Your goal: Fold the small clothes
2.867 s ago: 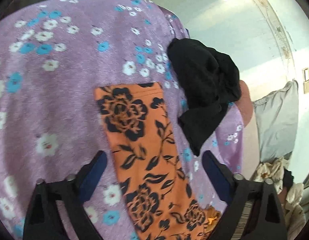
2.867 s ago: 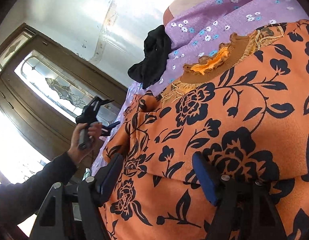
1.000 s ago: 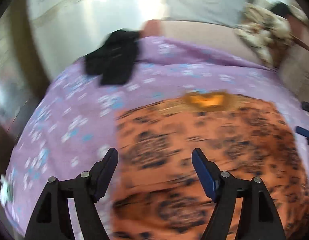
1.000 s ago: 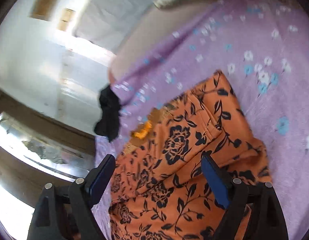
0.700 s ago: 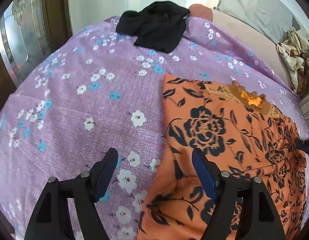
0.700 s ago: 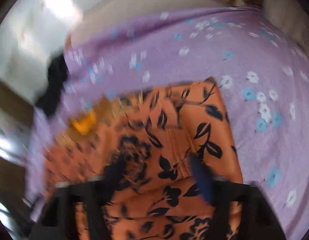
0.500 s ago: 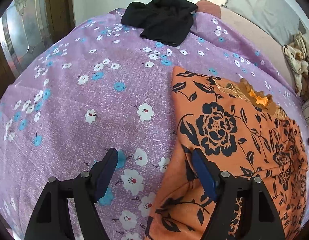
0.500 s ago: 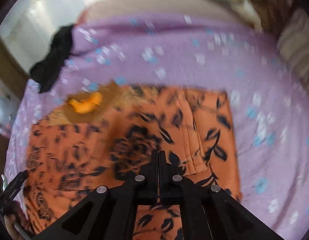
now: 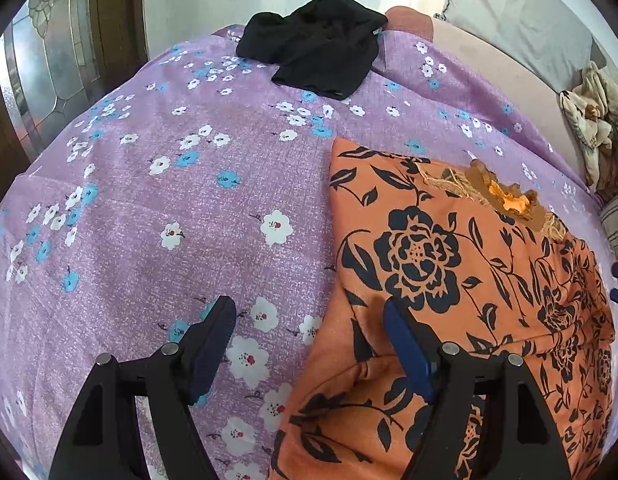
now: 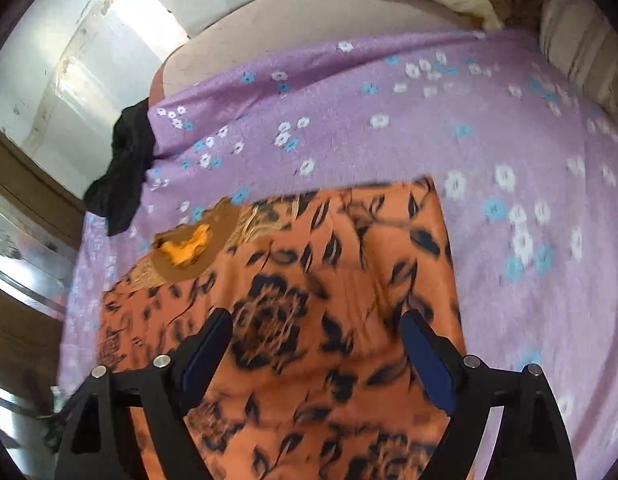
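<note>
An orange garment with black flowers (image 9: 449, 280) lies flat on the purple flowered bedsheet (image 9: 189, 200), its brown collar at the far end. My left gripper (image 9: 309, 332) is open and empty, straddling the garment's left edge. In the right wrist view the same garment (image 10: 309, 300) fills the lower middle. My right gripper (image 10: 315, 344) is open and empty above its near part. A crumpled black cloth (image 9: 317, 56) lies at the far edge of the sheet, also seen in the right wrist view (image 10: 121, 172).
A grey pillow (image 9: 517, 20) and a beige patterned cloth (image 9: 593, 120) lie at the far right of the bed. A wooden door with patterned glass (image 9: 49, 60) stands at the left. A striped cushion (image 10: 581, 48) sits at the right edge.
My right gripper was shut half a second ago and now stands open over the garment. My left gripper has moved slightly closer to the garment's left edge.
</note>
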Available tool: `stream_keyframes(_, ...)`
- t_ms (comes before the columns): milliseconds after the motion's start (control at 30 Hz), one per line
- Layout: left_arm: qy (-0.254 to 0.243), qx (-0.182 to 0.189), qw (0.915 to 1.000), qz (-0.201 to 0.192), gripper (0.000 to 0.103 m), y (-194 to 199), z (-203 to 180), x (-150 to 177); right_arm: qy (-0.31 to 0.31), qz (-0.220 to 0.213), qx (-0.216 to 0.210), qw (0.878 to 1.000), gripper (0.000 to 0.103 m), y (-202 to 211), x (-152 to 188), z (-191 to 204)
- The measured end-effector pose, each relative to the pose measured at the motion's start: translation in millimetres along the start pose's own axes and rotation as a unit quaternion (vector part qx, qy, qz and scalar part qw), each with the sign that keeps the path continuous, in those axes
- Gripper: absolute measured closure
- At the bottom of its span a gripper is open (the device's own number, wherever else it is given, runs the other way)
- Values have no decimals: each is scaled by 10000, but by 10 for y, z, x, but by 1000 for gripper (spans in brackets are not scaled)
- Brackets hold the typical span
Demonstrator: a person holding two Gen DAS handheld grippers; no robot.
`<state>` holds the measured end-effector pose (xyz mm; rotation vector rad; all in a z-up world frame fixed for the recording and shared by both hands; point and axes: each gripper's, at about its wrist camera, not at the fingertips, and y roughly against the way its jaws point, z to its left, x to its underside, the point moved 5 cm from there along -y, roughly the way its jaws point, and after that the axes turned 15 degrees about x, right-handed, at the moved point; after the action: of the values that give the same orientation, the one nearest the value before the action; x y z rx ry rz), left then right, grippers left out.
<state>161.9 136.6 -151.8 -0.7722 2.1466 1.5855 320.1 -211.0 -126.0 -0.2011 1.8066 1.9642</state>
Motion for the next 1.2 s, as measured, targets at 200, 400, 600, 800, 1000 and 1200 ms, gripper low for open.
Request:
stream_keyframes(200,-90,9,9999,77,26,-80,-39,-3,329,484,745,9955,85,-326,59,14)
stream_keyframes(400,-46,4,9999,108,26,-104,-15,-7,482,5,700,9964,89,241,31,38)
stream_keyframes(600,21,4,9999,101,26,-110,-27,-18,410,737,820,9931,46,-89,394,-273)
stream_keyframes(800,-92,-79,9999,34,26,-67,-25,-15,172,-324,831,9959,46,427,283,-234)
stream_keyframes(1000,-320,-154,9990,276,24,-181,-90,24,62,172,-755,9970,20,194,249,120)
stream_keyframes(1200,-303,-17,9993,236,20,-155,-59,27,-186,-83,-534,9984,26,323,426,-104)
